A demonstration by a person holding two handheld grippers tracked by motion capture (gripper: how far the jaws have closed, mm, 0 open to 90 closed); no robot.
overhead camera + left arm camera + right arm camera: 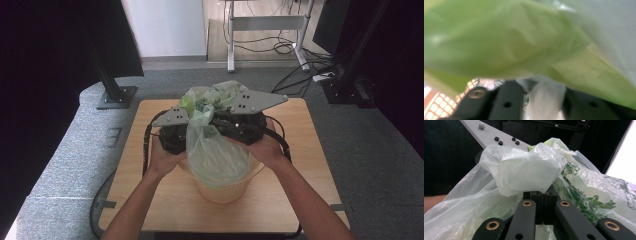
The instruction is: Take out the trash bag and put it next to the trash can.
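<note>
We look fwd and down from above the table (pixel 150 200); both gripper cams sit v. close against the plastic bag (pixel 215 150), left blurred, right facing up; all share the bag.

Lighting: even, soft over tabletop (pixel 165 200); dark edges. Left gripper view: blurred, close plastic bag (pixel 524 45) out of focus.

A light wooden bench (pixel 150 150) with rounded corners stands on grey carpet. A pale slatted basket (pixel 222 190) sits directly on it, toward 6 o'clock of centre.
</note>
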